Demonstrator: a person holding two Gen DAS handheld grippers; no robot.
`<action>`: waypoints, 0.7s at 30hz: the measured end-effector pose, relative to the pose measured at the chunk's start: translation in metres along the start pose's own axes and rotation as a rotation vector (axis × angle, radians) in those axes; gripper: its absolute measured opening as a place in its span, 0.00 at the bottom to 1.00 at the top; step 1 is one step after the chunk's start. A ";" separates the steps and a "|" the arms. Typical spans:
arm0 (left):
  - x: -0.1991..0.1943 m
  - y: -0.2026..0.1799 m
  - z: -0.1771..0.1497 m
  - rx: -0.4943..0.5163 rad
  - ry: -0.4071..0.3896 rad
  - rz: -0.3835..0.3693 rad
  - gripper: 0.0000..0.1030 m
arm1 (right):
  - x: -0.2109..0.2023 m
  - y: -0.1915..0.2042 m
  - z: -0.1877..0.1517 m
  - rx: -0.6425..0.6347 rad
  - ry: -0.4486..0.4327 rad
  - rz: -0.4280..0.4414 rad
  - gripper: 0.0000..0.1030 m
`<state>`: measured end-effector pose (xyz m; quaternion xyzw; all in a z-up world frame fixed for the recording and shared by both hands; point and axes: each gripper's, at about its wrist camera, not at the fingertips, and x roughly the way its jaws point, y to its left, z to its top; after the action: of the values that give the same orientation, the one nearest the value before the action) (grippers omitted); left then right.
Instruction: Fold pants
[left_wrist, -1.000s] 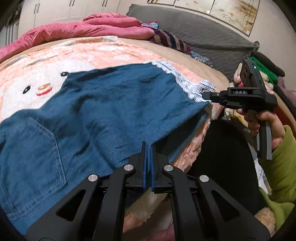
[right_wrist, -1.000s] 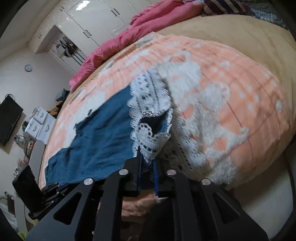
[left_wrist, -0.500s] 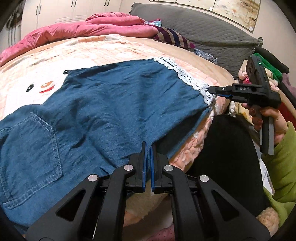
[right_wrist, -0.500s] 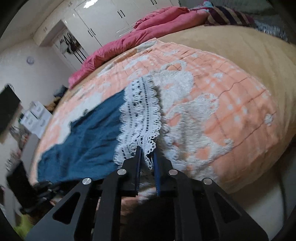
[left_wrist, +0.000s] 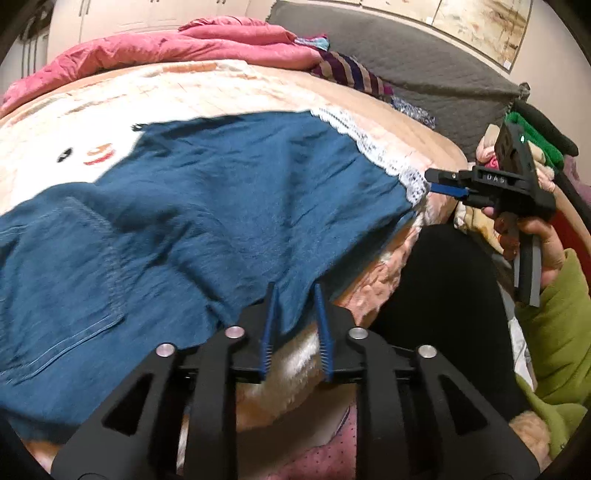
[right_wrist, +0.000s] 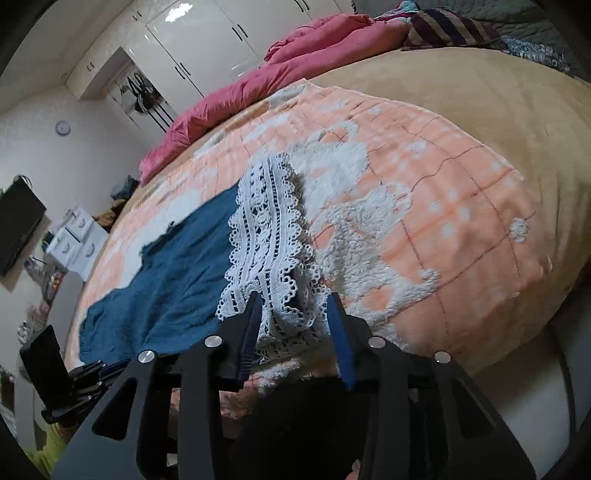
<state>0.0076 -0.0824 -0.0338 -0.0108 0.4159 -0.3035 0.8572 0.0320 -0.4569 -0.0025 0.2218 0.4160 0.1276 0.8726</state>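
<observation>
Your left claw (left_wrist: 295, 325) stands partly parted and is opening; the near edge of the pants (left_wrist: 192, 221) lies between its jaws, and neither pad presses it. Your right claw (right_wrist: 295, 332) is likewise opening, with the lace hem (right_wrist: 269, 236) loose between its jaws. The pants lie flat on the bed (right_wrist: 461, 192), reaching away from both claws, near edge at the bed's drop.

Risk: that near edge overhangs just ahead of your left claw. If you draw back while the pad teeth catch cloth, the edge could drag off the bed and spoil the lay. The open lacework ahead of your right claw may snag the same way.

Against a second ago: both claws were clamped on the cloth; now both release. The bunched lace has settled flatter. Beyond, the pink quilt (left_wrist: 184, 48) is unchanged.
</observation>
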 end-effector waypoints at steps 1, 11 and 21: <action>-0.006 0.001 -0.001 -0.007 -0.009 -0.005 0.28 | -0.001 -0.001 0.000 0.002 0.000 0.002 0.35; -0.110 0.067 -0.015 -0.263 -0.129 0.346 0.54 | 0.023 0.007 0.003 -0.053 0.095 -0.003 0.48; -0.110 0.135 -0.038 -0.569 -0.078 0.478 0.67 | 0.026 0.009 0.002 -0.060 0.118 0.000 0.48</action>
<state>-0.0027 0.0953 -0.0175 -0.1629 0.4413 0.0336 0.8818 0.0498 -0.4394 -0.0146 0.1877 0.4627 0.1528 0.8529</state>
